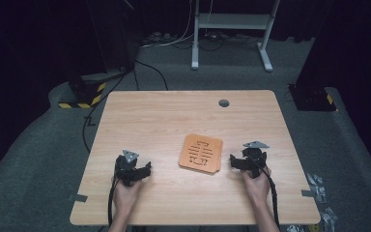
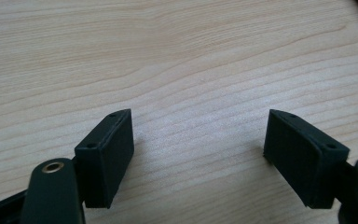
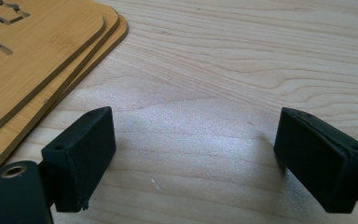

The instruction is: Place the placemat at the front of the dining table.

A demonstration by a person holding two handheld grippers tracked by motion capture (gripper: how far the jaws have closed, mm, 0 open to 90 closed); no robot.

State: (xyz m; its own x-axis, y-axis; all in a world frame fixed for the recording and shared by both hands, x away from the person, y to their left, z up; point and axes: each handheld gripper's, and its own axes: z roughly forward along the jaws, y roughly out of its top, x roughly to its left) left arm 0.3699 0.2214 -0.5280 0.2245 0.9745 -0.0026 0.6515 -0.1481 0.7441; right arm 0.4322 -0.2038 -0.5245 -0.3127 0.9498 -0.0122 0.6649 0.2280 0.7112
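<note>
Both the left gripper [image 2: 198, 140] and the right gripper [image 3: 193, 154] are seen spread wide and empty over the table [image 1: 149, 116] — stacked slotted boards [image 3: 37, 60] are layered in the right gripper view.

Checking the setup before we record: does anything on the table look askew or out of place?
Only slightly: the stacked wooden boards are not flush, so their edges step out at the corner, and the stack sits turned a little against the table edge. Both grippers rest open on bare wood.

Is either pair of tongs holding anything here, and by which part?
Nothing is held. The left tongs and the right tongs both stand open over bare table, beside the wooden boards.
</note>
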